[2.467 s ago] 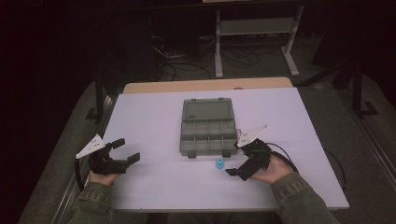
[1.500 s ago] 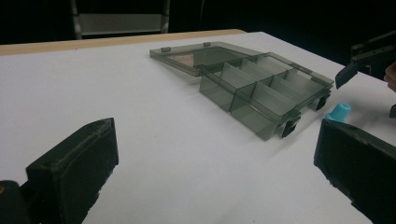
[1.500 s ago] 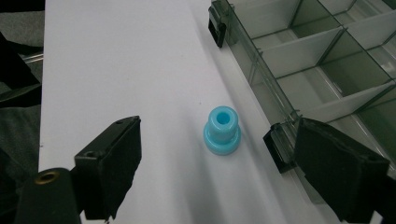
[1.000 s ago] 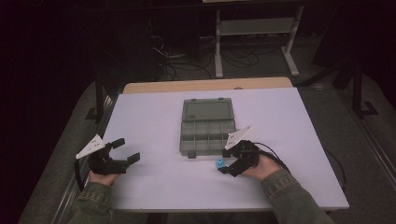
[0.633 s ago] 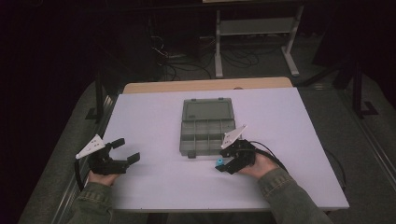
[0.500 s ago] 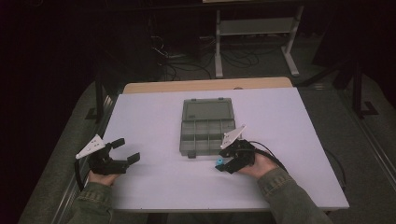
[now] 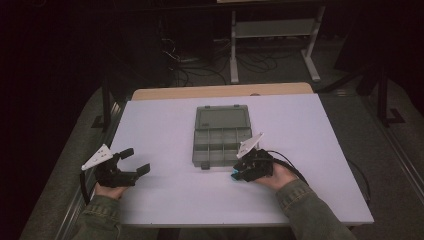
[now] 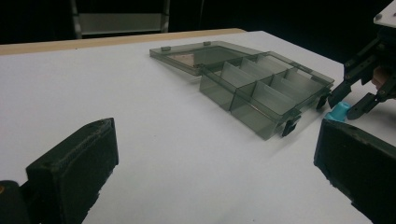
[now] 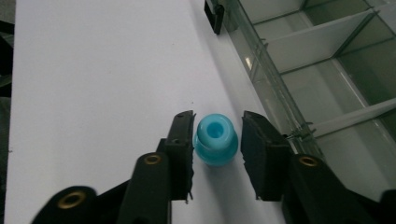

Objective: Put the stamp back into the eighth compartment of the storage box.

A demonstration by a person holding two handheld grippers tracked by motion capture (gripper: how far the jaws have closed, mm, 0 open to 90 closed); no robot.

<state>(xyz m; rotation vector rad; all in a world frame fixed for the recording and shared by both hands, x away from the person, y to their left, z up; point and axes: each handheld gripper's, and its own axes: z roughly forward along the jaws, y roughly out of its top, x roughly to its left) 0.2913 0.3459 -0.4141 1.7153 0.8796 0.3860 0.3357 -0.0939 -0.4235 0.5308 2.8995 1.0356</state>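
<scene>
A small blue spool-shaped piece [image 9: 215, 140] stands upright on the white table just off the front corner of an open, smoke-grey compartment box [image 7: 220, 142]. My right gripper [image 9: 217, 122] has just been closing with the piece between its jaws, and the pads sit against its sides. In the high view the blue piece [image 7: 234, 175] peeks out at the tip of the right gripper [image 7: 241, 174]. My left gripper [image 7: 136, 160] rests open near the table's left front edge, with nothing between its jaws. In the left gripper view the box [image 8: 261, 88] and the blue piece [image 8: 337, 112] lie ahead.
The box's lid [image 7: 222, 118] lies flat, hinged away from me, and its compartments look bare. A white table [image 7: 165, 125] carries everything. A wooden strip [image 7: 220, 91] runs along the far edge. Dark floor, cables and a metal stand [image 7: 272, 30] lie beyond.
The right hand moved left from beside the box to the blue piece, and its jaws came together around it. The left hand stayed where it was.
</scene>
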